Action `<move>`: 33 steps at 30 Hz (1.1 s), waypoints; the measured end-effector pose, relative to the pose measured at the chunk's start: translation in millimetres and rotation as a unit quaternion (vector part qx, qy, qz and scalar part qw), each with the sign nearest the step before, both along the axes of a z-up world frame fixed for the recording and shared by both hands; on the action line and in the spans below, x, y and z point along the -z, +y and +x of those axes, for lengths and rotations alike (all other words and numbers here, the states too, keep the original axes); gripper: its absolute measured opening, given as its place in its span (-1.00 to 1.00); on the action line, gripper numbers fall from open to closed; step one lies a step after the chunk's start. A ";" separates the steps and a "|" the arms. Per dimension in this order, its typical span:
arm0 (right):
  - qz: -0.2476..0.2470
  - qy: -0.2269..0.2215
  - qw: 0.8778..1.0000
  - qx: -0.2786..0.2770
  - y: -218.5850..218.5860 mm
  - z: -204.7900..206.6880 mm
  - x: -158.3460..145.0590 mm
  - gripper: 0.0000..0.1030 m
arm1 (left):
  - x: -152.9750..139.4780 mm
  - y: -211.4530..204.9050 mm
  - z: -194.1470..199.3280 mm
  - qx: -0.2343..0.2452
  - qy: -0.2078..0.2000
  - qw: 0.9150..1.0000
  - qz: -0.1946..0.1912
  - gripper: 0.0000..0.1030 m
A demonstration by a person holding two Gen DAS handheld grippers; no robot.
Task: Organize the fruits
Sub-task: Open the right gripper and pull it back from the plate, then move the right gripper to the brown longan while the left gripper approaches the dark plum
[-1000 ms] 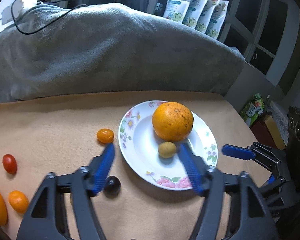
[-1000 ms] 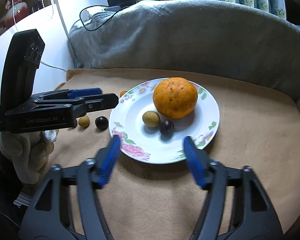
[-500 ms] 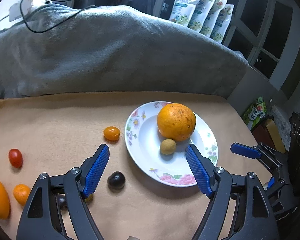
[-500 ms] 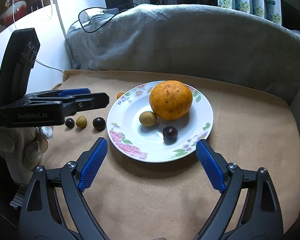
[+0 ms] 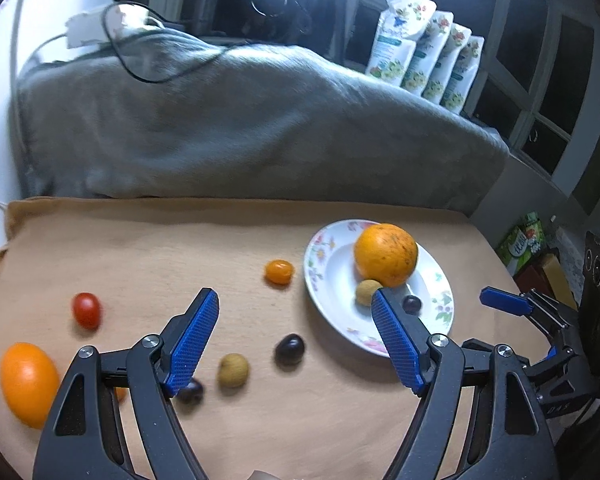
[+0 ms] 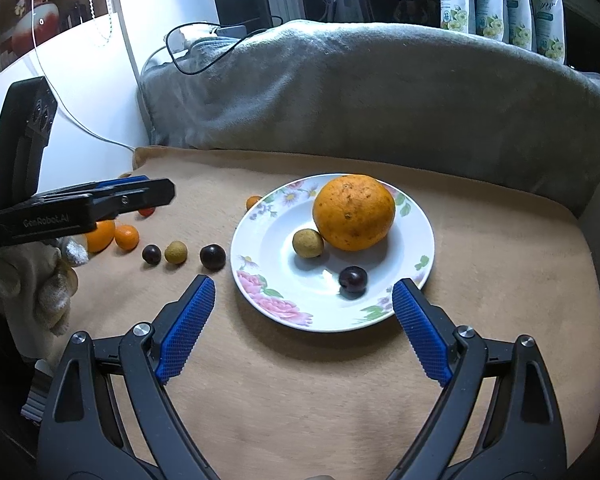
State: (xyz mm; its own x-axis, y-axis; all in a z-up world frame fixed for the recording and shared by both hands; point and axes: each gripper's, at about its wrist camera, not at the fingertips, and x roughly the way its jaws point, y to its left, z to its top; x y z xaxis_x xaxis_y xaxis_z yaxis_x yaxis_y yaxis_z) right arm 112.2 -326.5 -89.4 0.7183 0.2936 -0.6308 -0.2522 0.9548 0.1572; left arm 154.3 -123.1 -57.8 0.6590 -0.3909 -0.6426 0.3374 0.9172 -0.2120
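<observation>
Both tools spread, empty. Left tool hangs over loose dark grape, likely next for plate; right tool hovers at plate's near rim.

Left gripper finger hides part of one dark fruit (blurred).

Your right gripper now stands wide open and drawn back from the plate; the dark plum it carried lies loose on the plate's near side. Your left gripper has opened and swung left of the plate.
</observation>
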 end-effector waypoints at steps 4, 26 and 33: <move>0.001 -0.006 1.000 -0.002 4.5 -1.7 -5.4 0.80 | -8.8 17.0 -4.7 -0.020 -0.014 1.000 0.006 0.53; -0.015 -0.022 0.998 -0.060 49.9 14.1 -17.1 0.80 | -3.8 91.8 -37.1 -0.088 -0.016 0.996 0.018 0.53; -0.029 -0.017 0.996 -0.086 65.1 25.8 -15.2 0.80 | 9.2 102.0 -46.5 -0.089 -0.004 0.996 0.009 0.53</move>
